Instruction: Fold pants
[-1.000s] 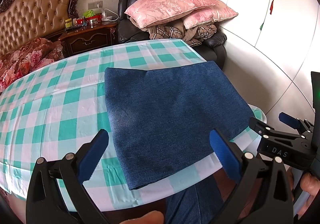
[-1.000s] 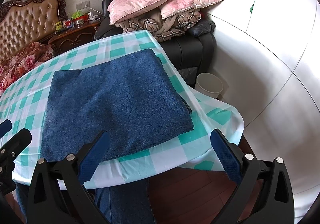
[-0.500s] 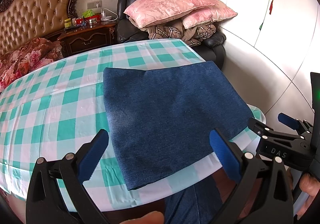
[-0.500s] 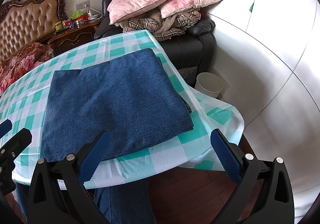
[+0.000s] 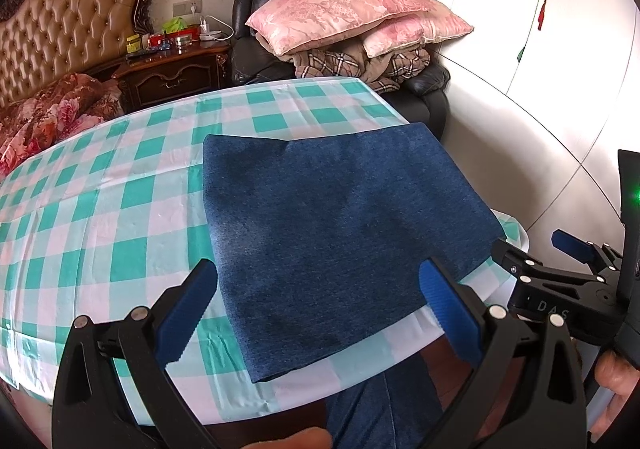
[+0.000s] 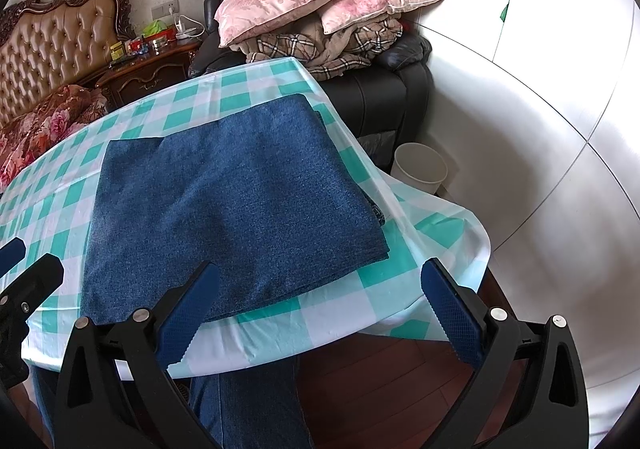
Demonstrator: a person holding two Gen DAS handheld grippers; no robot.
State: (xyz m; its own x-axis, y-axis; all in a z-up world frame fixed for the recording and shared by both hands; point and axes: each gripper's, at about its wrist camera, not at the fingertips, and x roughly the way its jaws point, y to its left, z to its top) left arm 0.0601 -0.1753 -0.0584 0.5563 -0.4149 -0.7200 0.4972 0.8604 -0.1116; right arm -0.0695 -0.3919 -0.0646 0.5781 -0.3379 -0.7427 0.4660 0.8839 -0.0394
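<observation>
Barely anything has moved since a second ago: both views have drifted a touch, and the pants sit in the same spot, same fold.

So the left gripper [image 5: 318, 303] hangs at the near edge of the table with its blue-padded fingers [image 5: 186, 307] spread wide apart, nothing between them. Same deal with the right gripper [image 6: 318, 305], jaws wide apart and empty, hovering off the near right part of the table. You can also spot the right gripper over at the right edge of the left camera's view, with a bit of the person's hand [image 5: 616, 381] wrapped around its handle.

The pants [image 5: 340, 245] are dark blue denim, already folded into a flat, roughly rectangular stack lying on the table [image 5: 120, 225], toward its near right end. From the right wrist view the pants [image 6: 236, 205] show a few layer edges peeking out along the right side. Neither gripper touches them.

Table's got a teal and white checked cloth on it that drapes over the edge. Below the near edge there's the person's leg [image 6: 248, 409] in blue jeans.

Farther back: a black armchair [image 5: 256, 21] piled with pink pillows [image 5: 340, 13] and plaid blankets, a dark wooden nightstand [image 5: 172, 73], a tufted headboard [image 5: 68, 33], and a white bin [image 6: 420, 167] on the floor beside the chair.
</observation>
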